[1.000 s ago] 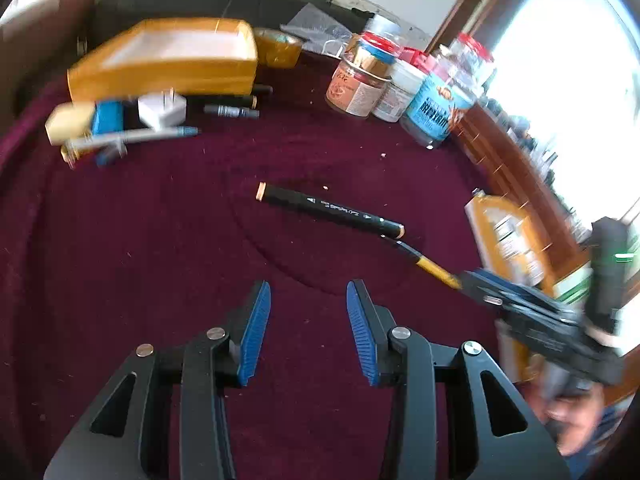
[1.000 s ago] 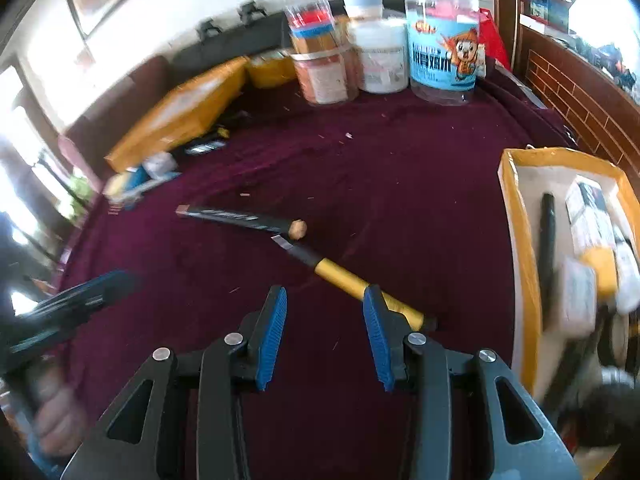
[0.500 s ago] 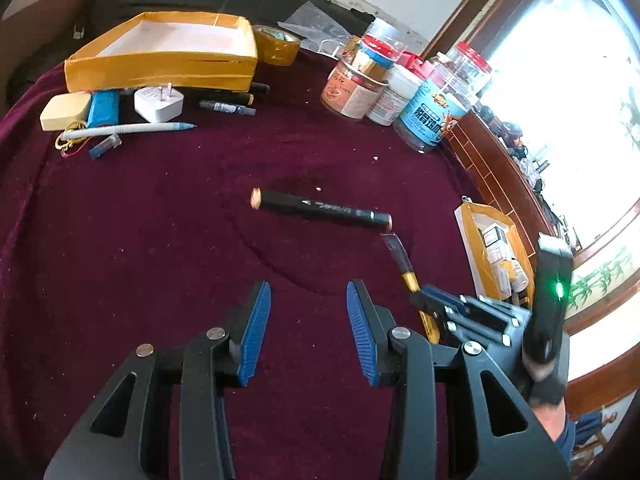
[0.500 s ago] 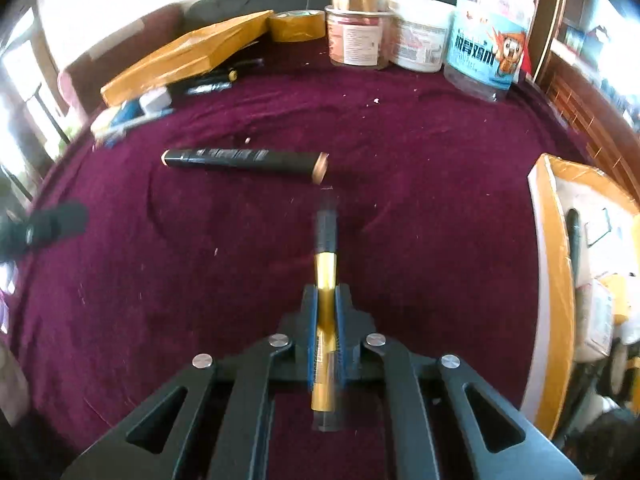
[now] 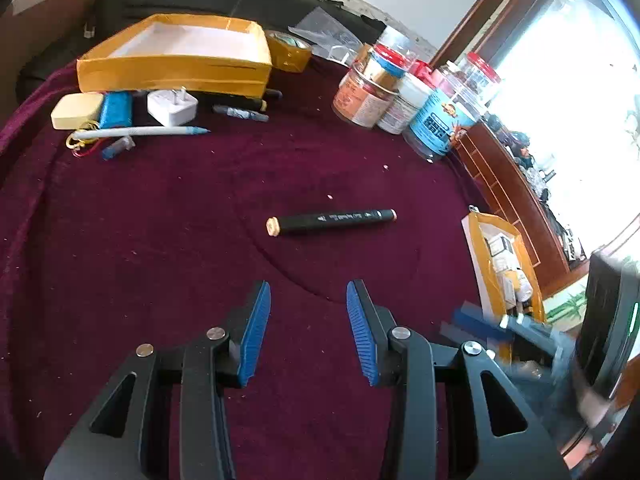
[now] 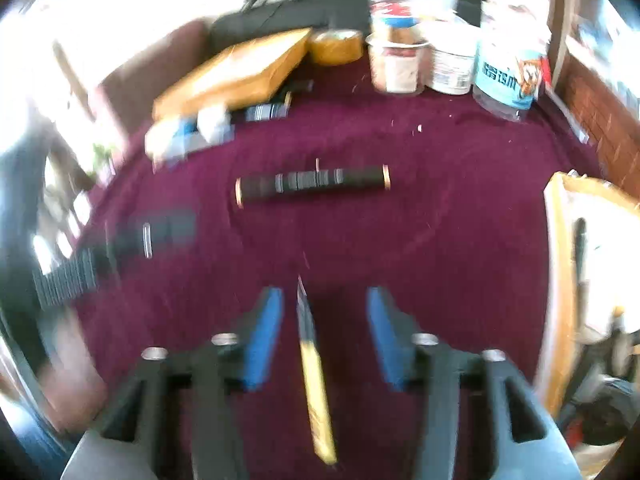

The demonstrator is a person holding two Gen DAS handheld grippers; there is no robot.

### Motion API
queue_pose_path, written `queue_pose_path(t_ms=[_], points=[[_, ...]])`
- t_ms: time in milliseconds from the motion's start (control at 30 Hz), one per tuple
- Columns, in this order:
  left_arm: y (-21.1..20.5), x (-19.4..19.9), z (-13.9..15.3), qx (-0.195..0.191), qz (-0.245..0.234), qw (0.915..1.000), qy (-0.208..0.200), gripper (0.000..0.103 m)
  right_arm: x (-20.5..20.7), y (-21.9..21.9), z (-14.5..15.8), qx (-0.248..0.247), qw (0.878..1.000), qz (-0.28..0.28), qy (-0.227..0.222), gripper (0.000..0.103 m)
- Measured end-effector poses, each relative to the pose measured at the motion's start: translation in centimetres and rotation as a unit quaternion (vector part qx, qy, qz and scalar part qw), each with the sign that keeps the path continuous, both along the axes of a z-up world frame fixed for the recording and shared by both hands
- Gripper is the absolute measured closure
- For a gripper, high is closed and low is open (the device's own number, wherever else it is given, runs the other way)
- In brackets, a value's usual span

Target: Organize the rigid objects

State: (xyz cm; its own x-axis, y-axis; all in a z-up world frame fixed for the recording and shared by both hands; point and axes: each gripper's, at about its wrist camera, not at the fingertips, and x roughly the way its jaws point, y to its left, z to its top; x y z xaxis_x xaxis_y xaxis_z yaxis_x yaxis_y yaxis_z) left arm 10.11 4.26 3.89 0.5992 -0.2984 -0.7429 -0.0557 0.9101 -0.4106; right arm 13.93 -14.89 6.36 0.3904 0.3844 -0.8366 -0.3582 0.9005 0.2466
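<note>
Step in hand, as judged: securing the yellow pen (image 6: 314,376) for filing in a box.

Right tool (image 6: 325,296): seen over the tabletop (image 5: 160,240), on the near side of the black marker (image 6: 312,182). Jaws just been opening, now at a middling gap. Yellow pen lying lengthwise between them, nearer the left-hand pad, tip pointing toward the marker. No pad seen pressing on it; daylight on both sides, though the view is blurred. Recorded as not gripped. Whether resting on the cloth or still falling, cannot tell.

Left tool (image 5: 309,292): also on the near side of the marker, jaws parted fairly narrow, nothing between them.

Marker itself: lying flat and crosswise at the middle of the cloth, clear of both tools.

Likely destination: the yellow-rimmed box (image 6: 556,260) to the right of the marker, already holding small items. Second yellow box (image 5: 172,70) well beyond the marker to the left, apparently empty.

Recommended practice:
- Wait for the pen to settle before closing.
- Centre the gap over the yellow barrel, not the dark tip.
- Close squarely across the barrel; avoid an off-centre pinch liable to swing the pen.
- Lift clear of the cloth before travelling right of the marker.
- Keep the left tool off the marker meanwhile, to avoid rolling it.
</note>
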Motion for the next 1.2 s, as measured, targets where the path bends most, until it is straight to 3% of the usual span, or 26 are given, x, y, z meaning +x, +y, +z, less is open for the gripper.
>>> queue_pose_path(t_ms=[133, 267, 367, 433, 600, 700, 767, 900, 967, 1100, 1200], points=[[1.2, -0.3, 0.2, 0.010, 0.039, 0.9992, -0.004, 0.066, 4.6, 1.4, -1.0, 0.054, 0.997, -0.054, 0.032, 0.057], [2.4, -0.4, 0.4, 0.027, 0.072, 0.9970, -0.010, 0.066, 9.6, 2.3, -2.1, 0.016, 0.995, -0.100, 0.009, 0.058], [3.0, -0.4, 0.2, 0.018, 0.081, 0.9966, -0.005, 0.065, 11.9, 3.8, -2.9, 0.004, 0.998, -0.067, 0.017, 0.059], [3.3, -0.3, 0.0, 0.016, 0.085, 0.9962, 0.000, 0.065, 12.4, 5.2, -3.7, -0.035, 0.998, -0.041, 0.023, 0.059], [3.5, -0.1, -0.2, 0.012, 0.088, 0.9961, 0.007, 0.066, 9.9, 7.6, -5.0, -0.088, 0.996, 0.019, 0.023, 0.059], [3.5, -0.2, -0.3, 0.014, 0.085, 0.9963, 0.006, 0.066, 6.8, 8.2, -4.9, -0.085, 0.994, 0.066, 0.036, 0.058], [3.5, 0.0, -0.5, 0.013, 0.085, 0.9963, 0.011, 0.066, 4.3, 7.8, -4.8, -0.060, 0.992, 0.090, 0.060, 0.059], [3.6, 0.1, -0.6, 0.009, 0.085, 0.9963, 0.014, 0.066, 0.5, 5.8, -4.2, 0.037, 0.987, 0.121, 0.098, 0.058], [3.3, 0.1, -0.7, 0.011, 0.077, 0.9968, 0.015, 0.066, -0.6, 4.2, -3.4, 0.048, 0.992, 0.094, 0.074, 0.058], [1.5, 0.5, -0.9, 0.013, 0.017, 0.9996, 0.020, 0.066, -4.8, 1.5, -1.8, -0.024, 0.998, 0.058, -0.031, 0.059], [-0.7, 0.4, -0.7, 0.041, -0.035, 0.9984, 0.016, 0.066, -6.5, -0.3, -2.1, -0.023, 0.997, 0.073, -0.030, 0.059]])
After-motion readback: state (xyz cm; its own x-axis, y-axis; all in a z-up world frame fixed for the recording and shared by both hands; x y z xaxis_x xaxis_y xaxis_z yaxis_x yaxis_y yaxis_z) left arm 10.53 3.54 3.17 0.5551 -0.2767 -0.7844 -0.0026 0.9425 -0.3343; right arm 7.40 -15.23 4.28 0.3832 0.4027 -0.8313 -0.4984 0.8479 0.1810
